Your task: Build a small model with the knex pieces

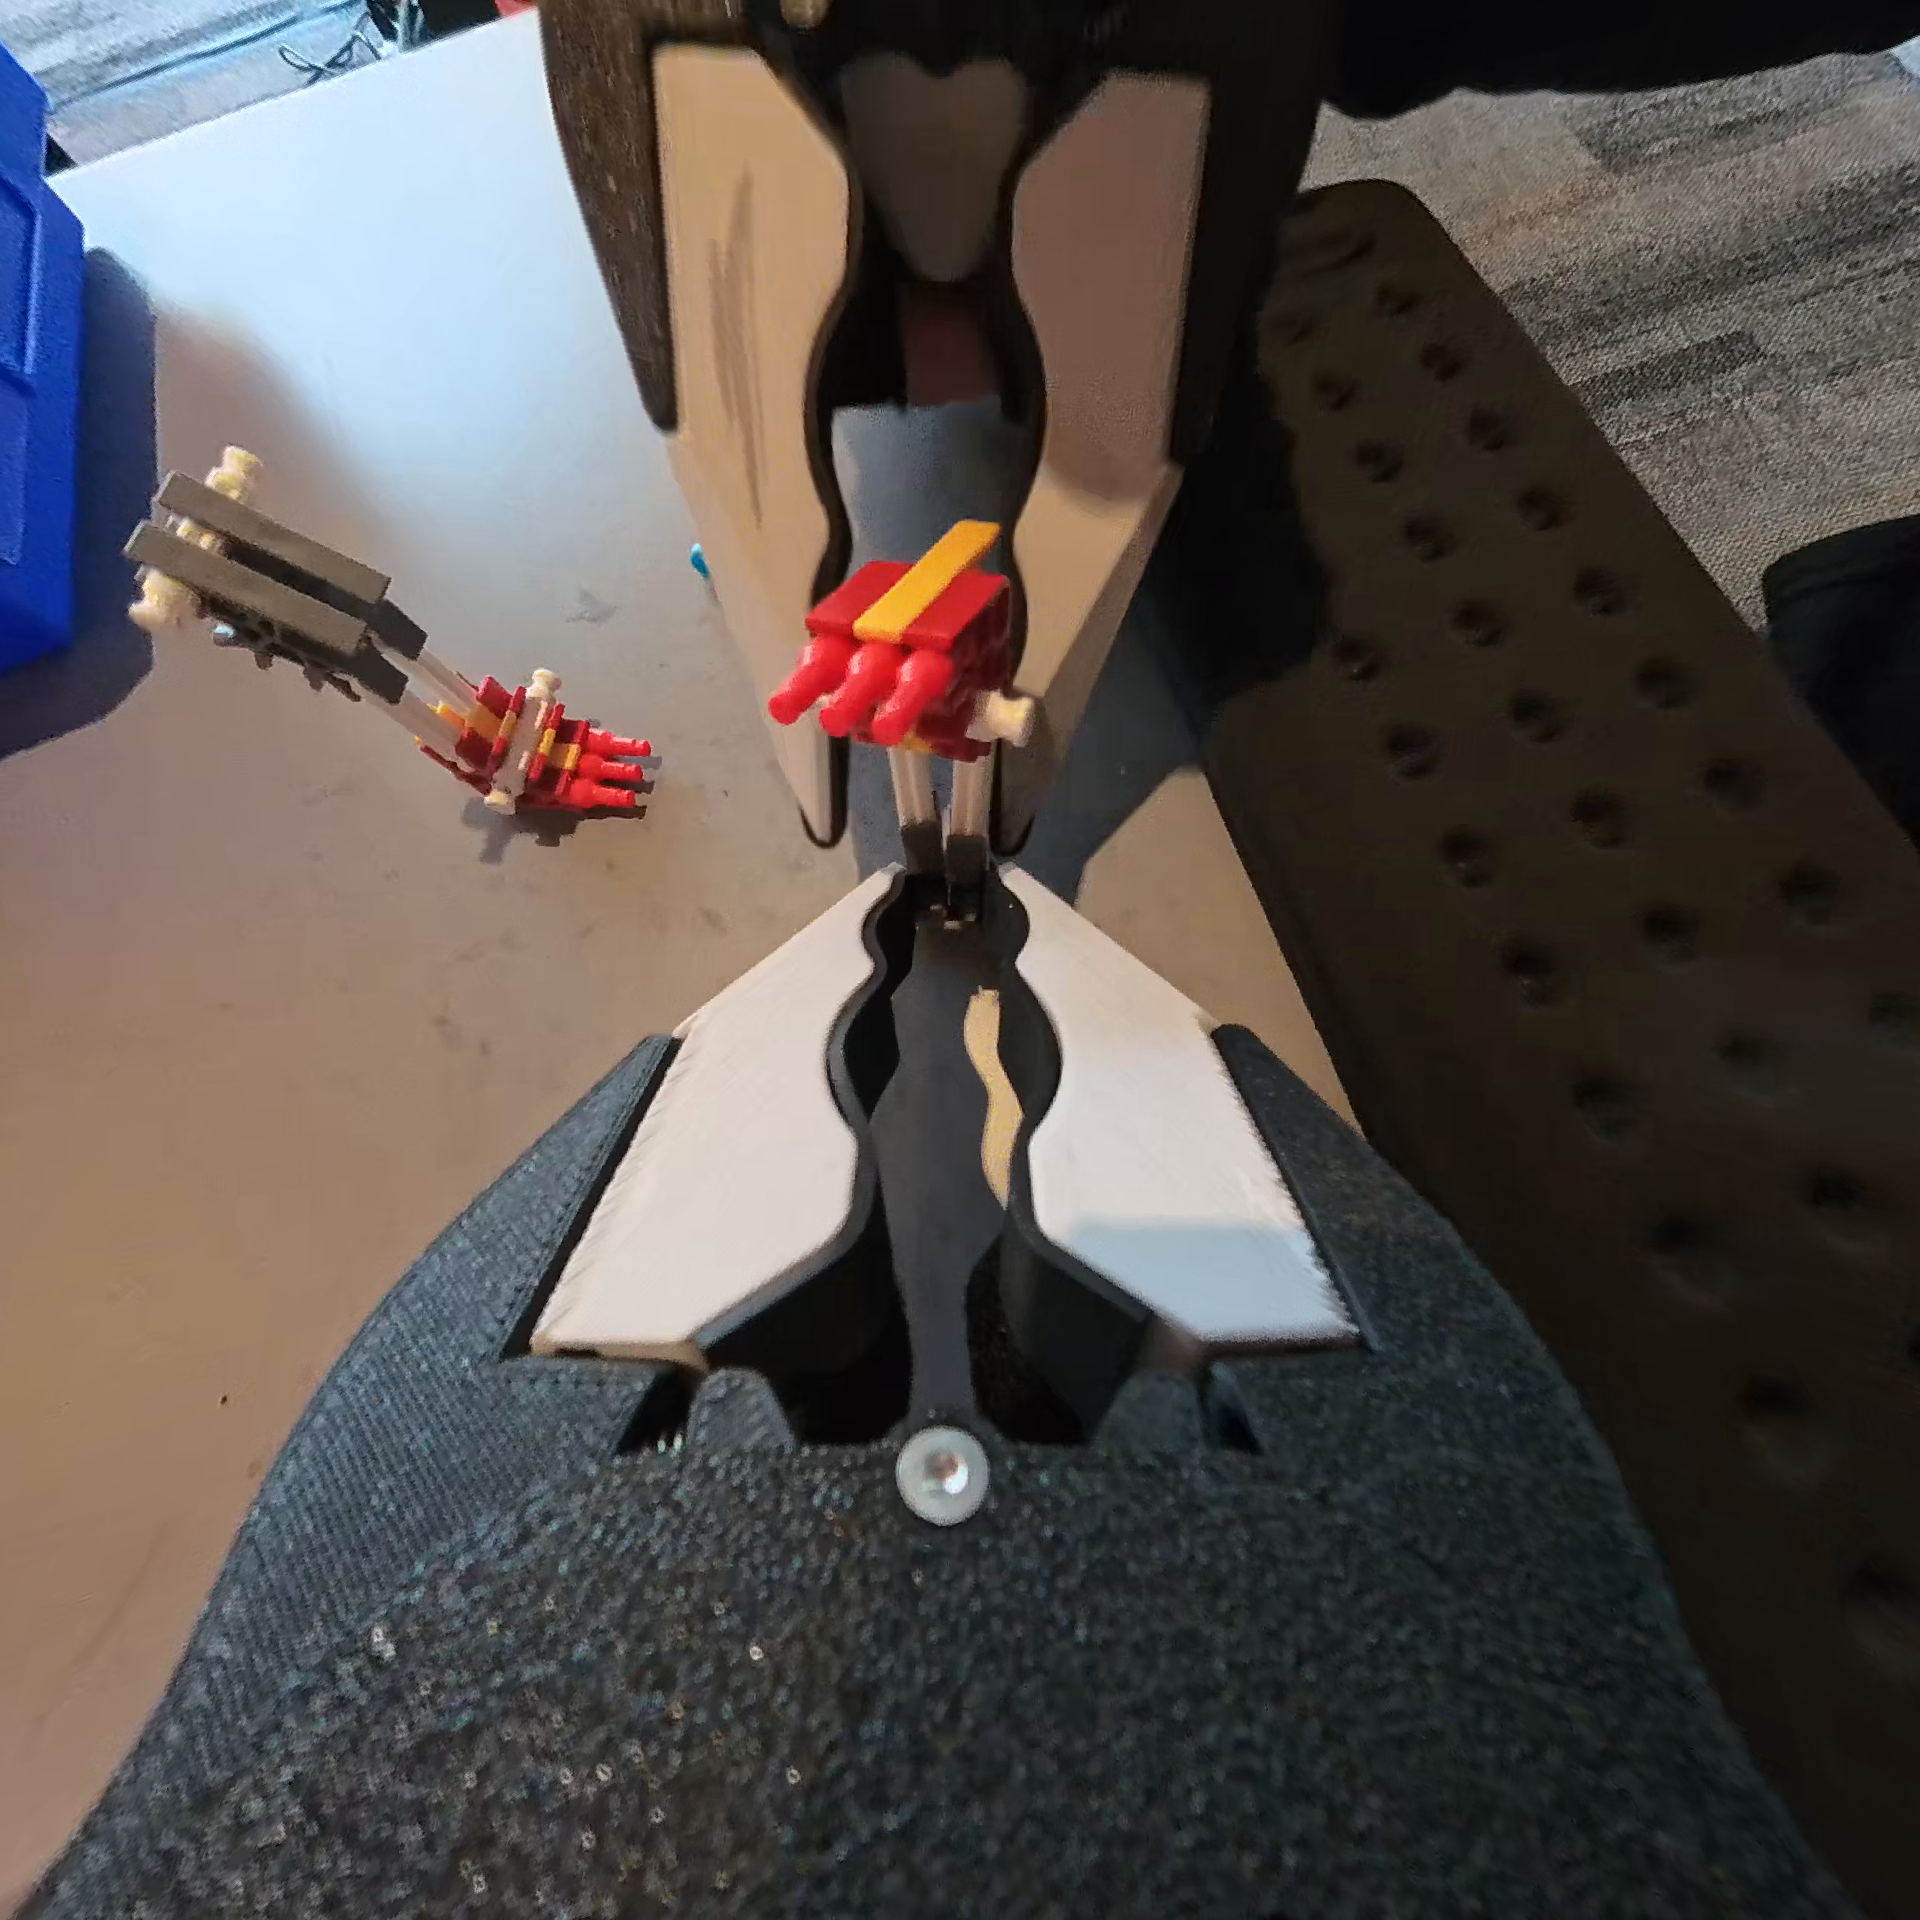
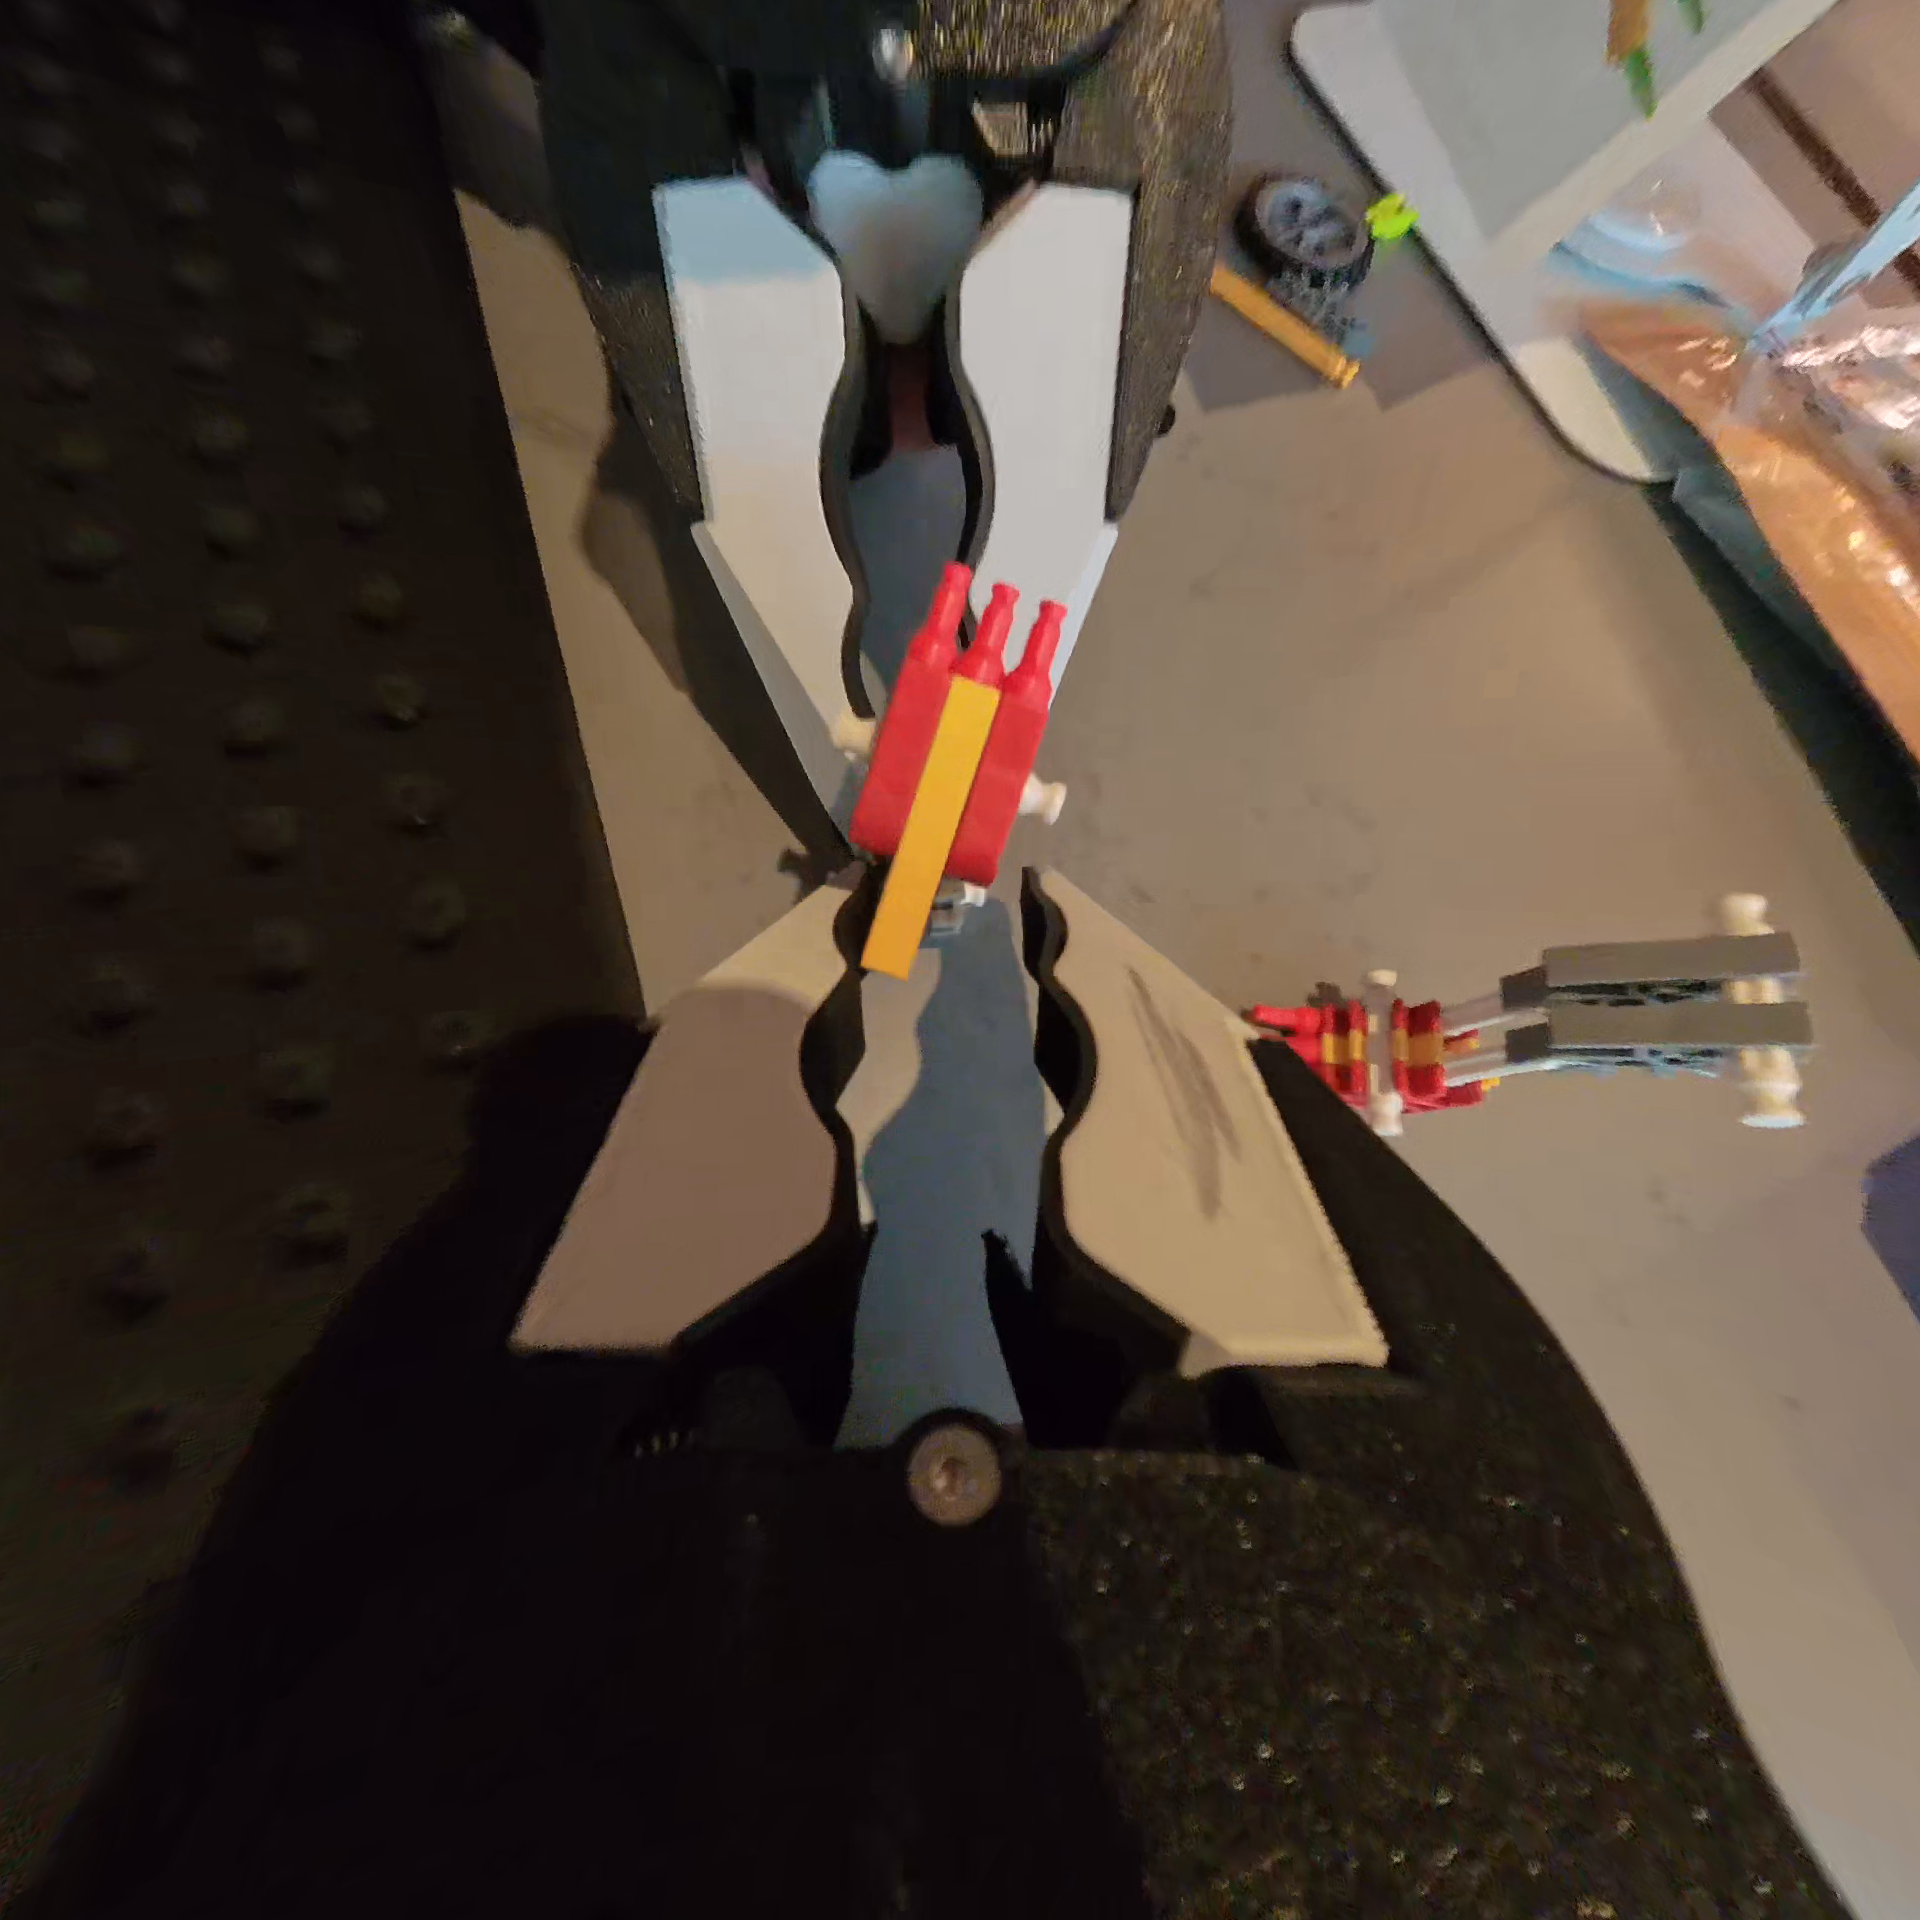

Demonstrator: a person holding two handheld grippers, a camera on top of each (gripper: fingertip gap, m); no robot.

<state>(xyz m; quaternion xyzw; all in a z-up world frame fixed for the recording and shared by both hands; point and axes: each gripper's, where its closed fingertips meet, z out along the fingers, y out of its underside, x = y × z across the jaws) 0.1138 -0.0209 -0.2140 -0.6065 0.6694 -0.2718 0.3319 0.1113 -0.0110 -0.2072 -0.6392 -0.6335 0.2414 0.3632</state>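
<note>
My left gripper (image 1: 951, 883) is shut on the dark stems of a small brick assembly (image 1: 914, 644): a red block with a yellow strip, three red pegs and white rods. It holds the assembly above the table (image 1: 312, 1039). My right gripper (image 2: 935, 894) faces it from the other side with its jaws open. The red block (image 2: 956, 748) sits just past its fingertips, and the yellow strip reaches between them. In the left wrist view the right gripper (image 1: 914, 831) flanks the block. A second, similar assembly (image 1: 416, 644) with long grey bars lies on the table and also shows in the right wrist view (image 2: 1538, 1029).
A black perforated mat (image 1: 1558, 727) lies along the table's edge beside both grippers. A blue bin (image 1: 31, 416) stands at the far left. A small wheel (image 2: 1309, 234), a yellow axle (image 2: 1283, 327), a white board (image 2: 1507, 156) and a clear plastic bag (image 2: 1766, 343) lie beyond. Less than 4 cm separates the two grippers' tips.
</note>
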